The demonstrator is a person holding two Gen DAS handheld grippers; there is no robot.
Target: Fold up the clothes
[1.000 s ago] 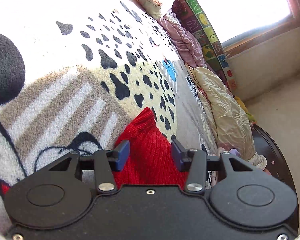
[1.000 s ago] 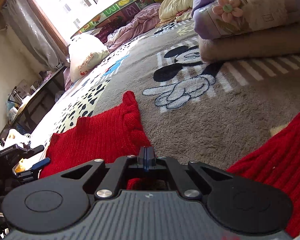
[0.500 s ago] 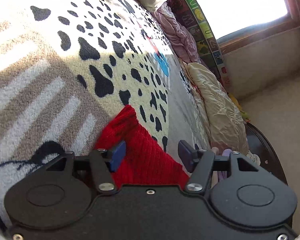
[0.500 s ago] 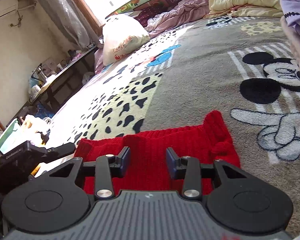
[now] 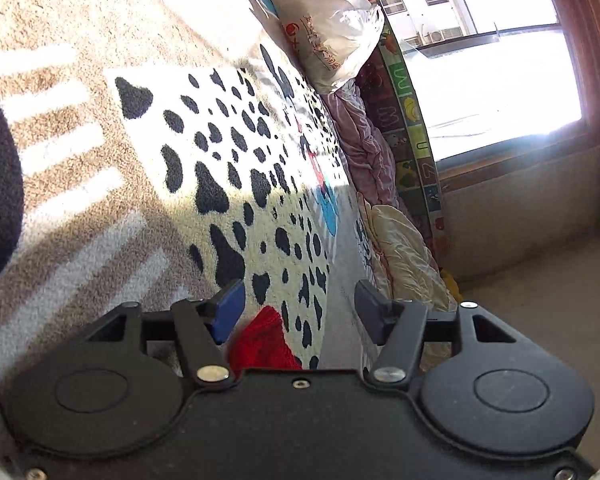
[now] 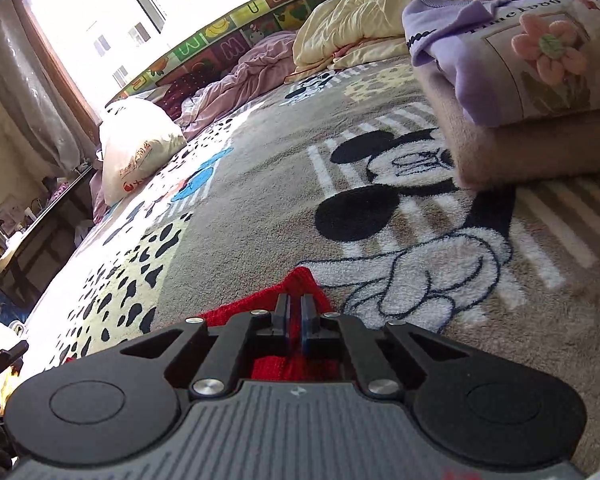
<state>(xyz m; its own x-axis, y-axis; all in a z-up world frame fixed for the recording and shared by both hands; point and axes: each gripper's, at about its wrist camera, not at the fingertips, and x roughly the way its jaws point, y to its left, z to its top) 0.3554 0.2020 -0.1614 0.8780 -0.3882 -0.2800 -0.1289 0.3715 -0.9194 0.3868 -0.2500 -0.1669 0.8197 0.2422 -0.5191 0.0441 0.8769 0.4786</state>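
Now the right gripper (image 6: 295, 322) has closed almost fully on the red knit garment (image 6: 300, 288), after standing spread half a second earlier. The left gripper (image 5: 296, 314) stays wide apart and holds nothing — far less red cloth (image 5: 265, 340) shows between its fingers than before. Both views hide most of the garment, lying on the cartoon-print blanket (image 6: 260, 184), behind the black gripper bodies; its shape cannot be made out.

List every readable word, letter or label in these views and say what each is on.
"Timeless" or similar, uncertain: purple folded garment.
"M": tile on the alphabet play mat.
"U": another tile, same mat.
Red print on the white plastic bag: too blurred to read.
Nothing else legible.
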